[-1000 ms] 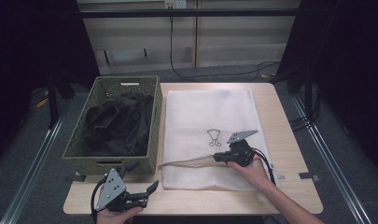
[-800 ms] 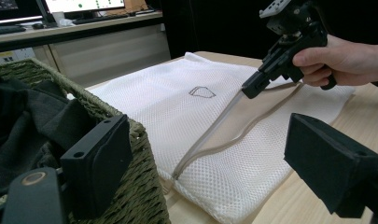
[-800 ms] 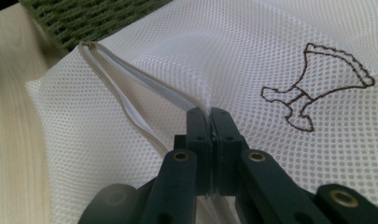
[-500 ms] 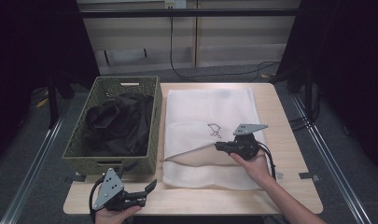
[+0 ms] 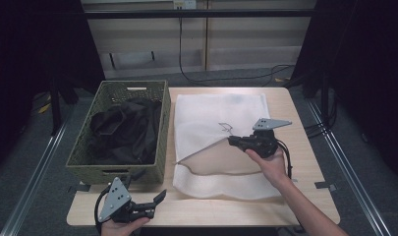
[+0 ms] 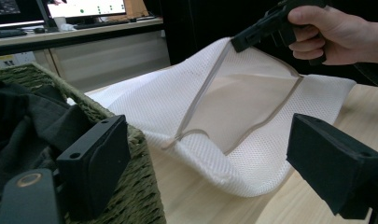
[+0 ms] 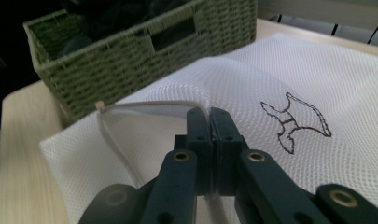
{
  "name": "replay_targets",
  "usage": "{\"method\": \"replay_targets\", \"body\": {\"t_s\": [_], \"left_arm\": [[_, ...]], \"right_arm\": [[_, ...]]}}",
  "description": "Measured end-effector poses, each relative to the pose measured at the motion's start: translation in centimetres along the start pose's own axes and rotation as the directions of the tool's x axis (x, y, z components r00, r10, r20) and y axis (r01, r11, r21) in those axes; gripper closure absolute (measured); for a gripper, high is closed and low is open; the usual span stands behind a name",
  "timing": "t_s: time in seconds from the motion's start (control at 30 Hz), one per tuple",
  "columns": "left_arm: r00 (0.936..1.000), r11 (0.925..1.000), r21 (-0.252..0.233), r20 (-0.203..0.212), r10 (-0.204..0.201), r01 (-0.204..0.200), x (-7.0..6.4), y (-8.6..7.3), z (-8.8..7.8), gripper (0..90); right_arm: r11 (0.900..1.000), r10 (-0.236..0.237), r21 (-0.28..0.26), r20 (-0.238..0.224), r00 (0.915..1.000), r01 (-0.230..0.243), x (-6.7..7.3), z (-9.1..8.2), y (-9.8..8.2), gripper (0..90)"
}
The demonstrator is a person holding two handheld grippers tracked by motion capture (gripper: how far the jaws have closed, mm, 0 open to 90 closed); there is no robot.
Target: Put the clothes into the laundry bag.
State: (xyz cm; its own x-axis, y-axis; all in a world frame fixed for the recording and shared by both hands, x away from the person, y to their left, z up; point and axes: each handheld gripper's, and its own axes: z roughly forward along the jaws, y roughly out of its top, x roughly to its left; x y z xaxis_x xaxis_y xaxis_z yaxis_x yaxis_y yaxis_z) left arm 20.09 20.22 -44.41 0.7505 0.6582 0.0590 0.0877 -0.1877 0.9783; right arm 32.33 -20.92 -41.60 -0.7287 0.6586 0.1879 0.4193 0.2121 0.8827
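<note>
**Bag mouth held open, clothes still in the basket**

The right gripper [image 5: 234, 141] is clamped on the upper edge of the mesh bag [image 5: 221, 110], pinching the fabric just beside the zip trim and holding that edge clear of the table [image 5: 304, 162]. In the right gripper view its jaws stand pressed together with the mesh caught between them. The lifted edge makes a wedge-shaped mouth [image 5: 221, 160] that faces the near left, toward the basket [image 5: 159, 132] and toward the person's left hand.

The left gripper [image 5: 155, 201] hovers at the table's near edge, just in front of the basket's near wall, jaws standing wide with nothing between them. In the left gripper view [image 6: 210, 172] the bag's mouth lies straight ahead past the jaws, with the basket's corner close on the left of that view.

The dark clothes [image 5: 123, 130] lie heaped inside the basket, which sits just beside the bag's left side. So the load is up and to the left of the free gripper, and the opening is up and to its right (the two are near neighbours). The bag's long axis runs away from the person, the mouth across its near end. By my reading the left hand, the nearer one, would fetch the clothes and carry them sideways into the opening while the right keeps it raised.
</note>
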Motion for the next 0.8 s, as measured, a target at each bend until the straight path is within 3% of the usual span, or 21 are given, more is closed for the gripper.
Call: {"method": "replay_targets", "body": {"t_s": [0.1, 0.2, 0.23, 0.27, 0.3, 0.4, 0.5, 0.53, 0.57, 0.73, 0.8], "left_arm": [[0.9995, 0.9996, -0.004, -0.015, -0.028, 0.028, 0.1, 0.0, -0.1, 12.1], [0.9995, 0.9997, -0.006, -0.022, -0.022, 0.022, 0.2, 0.1, -0.1, 12.1], [0.9991, 0.9995, -0.007, -0.030, -0.031, 0.031, 0.2, 0.1, -0.1, 12.0], [0.9991, 0.9995, -0.007, -0.030, -0.031, 0.031, 0.2, 0.1, -0.1, 12.0], [0.9990, 0.9995, 0.000, -0.033, -0.030, 0.030, 0.3, 0.2, -0.1, 12.0], [0.9988, 0.9991, 0.033, -0.041, -0.027, 0.029, 0.8, 0.6, 0.0, 12.0], [0.9984, 0.9973, 0.047, 0.008, -0.056, 0.056, 1.8, 1.5, -0.1, 11.9], [0.9992, 0.9972, 0.067, 0.020, -0.035, 0.034, 2.1, 1.8, -0.1, 11.9], [1.0000, 0.9967, 0.081, -0.004, -0.004, 0.004, 2.5, 2.3, -0.2, 11.6], [0.9999, 0.9963, 0.085, -0.012, -0.008, 0.009, 5.3, 4.1, -0.5, 10.4], [0.9994, 0.9915, 0.127, -0.024, -0.025, 0.028, 6.7, 4.7, -0.4, 9.0]], "right_arm": [[0.999, -0.003, -0.032, 0.008, 1.0000, 0.003, -0.2, -0.2, 1.2, 88.2], [0.999, -0.007, -0.052, 0.017, 0.9998, 0.008, -0.3, -0.3, 1.8, 88.2], [0.996, -0.002, -0.093, 0.020, 0.9998, 0.004, -0.4, -0.5, 2.4, 88.2], [0.996, -0.002, -0.093, 0.020, 0.9998, 0.004, -0.4, -0.5, 2.4, 88.2], [0.993, 0.008, -0.122, 0.019, 0.9998, -0.005, -0.6, -0.6, 2.8, 88.2], [0.992, 0.007, -0.129, 0.012, 0.9999, -0.005, -0.7, -0.6, 2.9, 88.2], [0.994, 0.000, -0.112, 0.015, 0.9999, 0.002, -0.8, -0.4, 2.5, 88.2], [0.994, 0.000, -0.112, 0.015, 0.9999, 0.002, -0.8, -0.4, 2.5, 88.2], [0.994, 0.002, -0.109, 0.009, 1.0000, -0.001, -0.8, -0.4, 2.4, 88.2], [0.996, -0.002, -0.092, 0.008, 1.0000, 0.003, -0.7, -0.2, 2.1, 88.2], [0.996, -0.002, -0.093, 0.010, 1.0000, 0.003, -0.7, -0.2, 2.0, 88.2]]}}
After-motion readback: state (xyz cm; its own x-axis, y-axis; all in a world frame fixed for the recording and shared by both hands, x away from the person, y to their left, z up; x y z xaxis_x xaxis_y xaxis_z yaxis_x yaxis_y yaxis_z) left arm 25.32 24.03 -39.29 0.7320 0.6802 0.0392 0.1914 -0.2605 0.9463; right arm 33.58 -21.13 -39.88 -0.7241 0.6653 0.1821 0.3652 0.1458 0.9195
